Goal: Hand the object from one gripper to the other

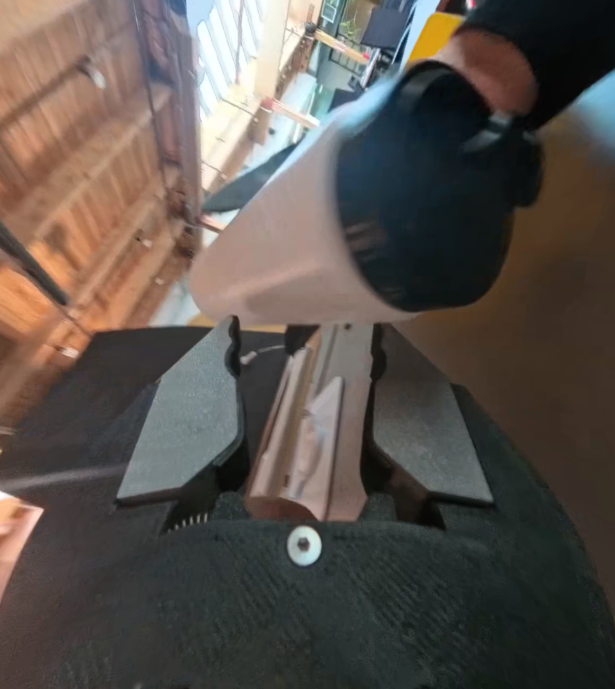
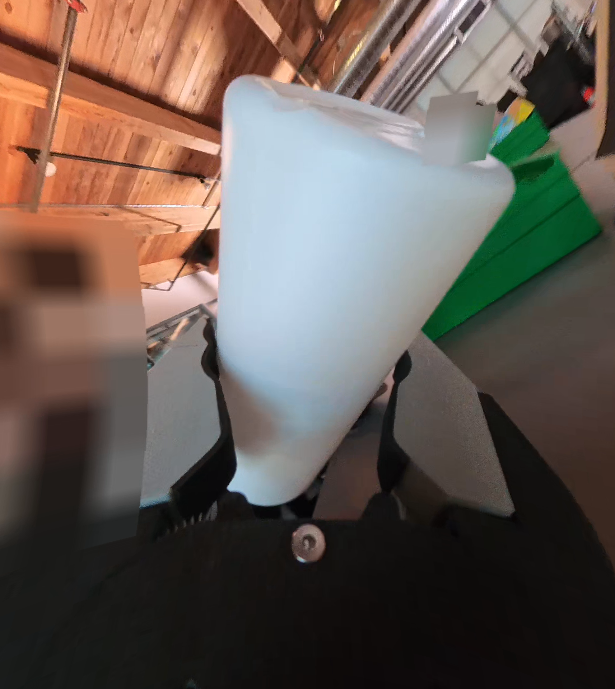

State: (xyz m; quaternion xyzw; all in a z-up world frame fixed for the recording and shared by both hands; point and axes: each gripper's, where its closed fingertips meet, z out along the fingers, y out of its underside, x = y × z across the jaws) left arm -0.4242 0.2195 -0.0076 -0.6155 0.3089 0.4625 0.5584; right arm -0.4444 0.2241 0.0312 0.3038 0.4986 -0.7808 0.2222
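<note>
The bottle (image 2: 335, 261) sits between the right gripper's (image 2: 306, 358) jaws, seemingly just beyond the left gripper (image 1: 306, 335).

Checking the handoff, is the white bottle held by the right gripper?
Yes, the white bottle sits clamped between the right gripper fingers in the right wrist view.

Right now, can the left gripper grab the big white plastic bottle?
Probably yes. The left gripper is open, and the white plastic bottle hangs just past its fingertips with nothing between them. The right gripper holds the bottle by its other end, so the near part looks free to grab.
</note>
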